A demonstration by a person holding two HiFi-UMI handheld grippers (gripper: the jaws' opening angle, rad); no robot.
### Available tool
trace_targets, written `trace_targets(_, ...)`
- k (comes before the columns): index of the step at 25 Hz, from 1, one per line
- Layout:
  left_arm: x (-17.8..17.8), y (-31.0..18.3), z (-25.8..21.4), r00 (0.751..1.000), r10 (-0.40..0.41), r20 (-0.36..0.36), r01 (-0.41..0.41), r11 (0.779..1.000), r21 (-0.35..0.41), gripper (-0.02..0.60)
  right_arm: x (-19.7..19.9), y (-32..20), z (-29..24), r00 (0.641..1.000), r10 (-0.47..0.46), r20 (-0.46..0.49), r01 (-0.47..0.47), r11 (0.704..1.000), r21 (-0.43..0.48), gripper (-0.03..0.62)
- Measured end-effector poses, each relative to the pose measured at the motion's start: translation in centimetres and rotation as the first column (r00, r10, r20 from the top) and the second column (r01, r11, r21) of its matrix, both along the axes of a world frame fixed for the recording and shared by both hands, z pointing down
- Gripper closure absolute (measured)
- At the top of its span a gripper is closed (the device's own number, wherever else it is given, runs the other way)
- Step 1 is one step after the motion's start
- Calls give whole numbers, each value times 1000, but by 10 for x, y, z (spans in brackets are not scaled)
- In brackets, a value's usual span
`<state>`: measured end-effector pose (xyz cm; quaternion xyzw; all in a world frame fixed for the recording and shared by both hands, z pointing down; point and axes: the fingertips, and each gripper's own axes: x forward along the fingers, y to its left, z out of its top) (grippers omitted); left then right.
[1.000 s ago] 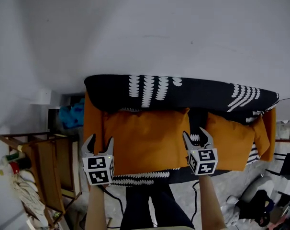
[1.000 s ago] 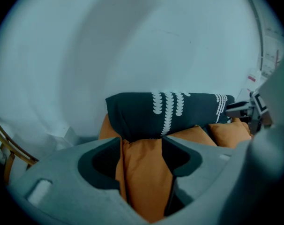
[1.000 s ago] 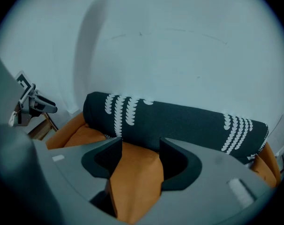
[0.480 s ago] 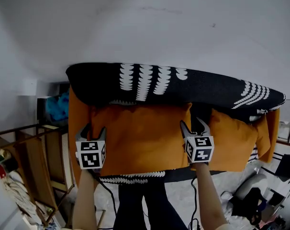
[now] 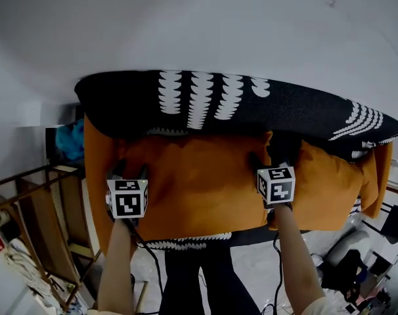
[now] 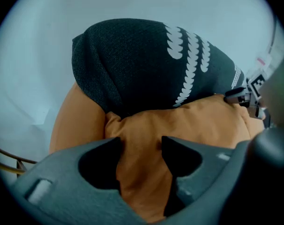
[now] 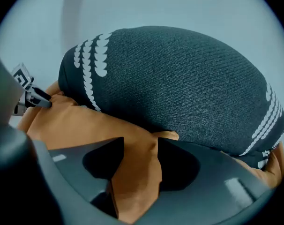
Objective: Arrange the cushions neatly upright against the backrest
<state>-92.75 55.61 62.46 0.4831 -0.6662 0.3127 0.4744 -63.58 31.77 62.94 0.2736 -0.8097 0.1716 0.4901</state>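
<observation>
The big orange cushion [image 5: 199, 182] sits at 6 o'clock of the dark-draped backrest [image 5: 284, 113]. Expect it to be soft, light and floppy, so bite deep at both side edges. Your left gripper [image 6: 141, 142] straddles its 9 o'clock edge, jaws apart. Your right gripper [image 7: 141, 143] straddles its 2 o'clock corner, jaws just closing but unclamped. Both point steeply down.

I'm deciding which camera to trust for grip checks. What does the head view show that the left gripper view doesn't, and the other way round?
Only the head view: a second orange cushion to the right, and the person's legs at the bottom. Only the left gripper view: the fingers of the left gripper standing apart with cushion fabric between them. Both: the large orange cushion and the black patterned backrest.
</observation>
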Motion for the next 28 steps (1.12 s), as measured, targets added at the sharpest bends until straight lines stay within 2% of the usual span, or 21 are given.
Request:
trace_targets(4,-1,-3,12,999,26,29,-26,1000,-10,306,-5,4,10,1000,0,10,0,999,-34,392)
trace_targets(9,0,-2,16,1000,5,-6,-5,1000,-15,358,-9,9,16,1000,-8,14,9,998,-54,443)
trace_targets(15,-11,6,15,999,-43,-27,43,999,-9,510,-9,13,13,1000,2,-10,-2,999,-50,569)
trace_targets(19,-9,11,9,1000,-14,-10,14,1000,-20,564,-9,16,0,1000,-6,-2,6,999,-48,577)
trace_targets(28,6,35,-40,1000,-26,-10,27,999,44,571,9,39,-57,995,51,85,-51,999,-4,579)
